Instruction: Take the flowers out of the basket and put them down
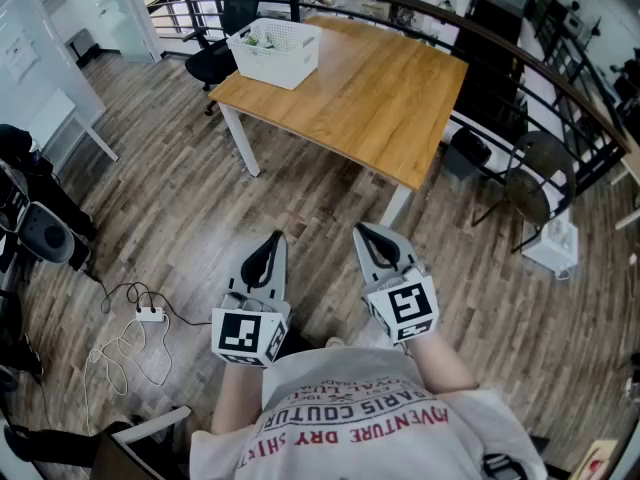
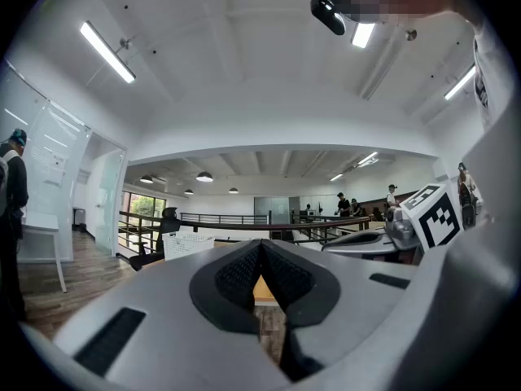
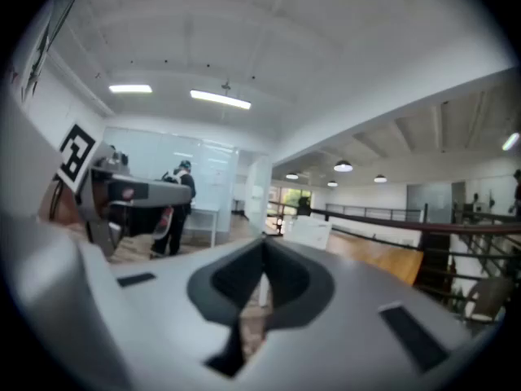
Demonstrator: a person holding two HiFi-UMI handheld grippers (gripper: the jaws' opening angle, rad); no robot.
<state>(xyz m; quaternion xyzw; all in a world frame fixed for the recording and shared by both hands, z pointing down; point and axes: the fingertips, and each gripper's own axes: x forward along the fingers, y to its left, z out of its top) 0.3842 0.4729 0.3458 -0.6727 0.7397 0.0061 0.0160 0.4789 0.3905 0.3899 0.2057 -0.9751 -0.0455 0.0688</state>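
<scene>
Black pads [image 2: 238, 277] of the left gripper [image 2: 260, 249] sit pressed together with nothing between them, and the right gripper [image 3: 262, 249] is closed the same way, empty; both are held side by side near the person's chest, above the plank floor [image 1: 200, 218], well short of the table [image 1: 370, 98]. White basket [image 1: 276, 52] stands on the table's far left corner, well apart from both grippers, with a bit of green from the flowers [image 1: 254, 40] showing inside; a black chair [image 1: 212, 60] is just behind it; a white cable [image 1: 125, 343] lies on the floor at the left.
</scene>
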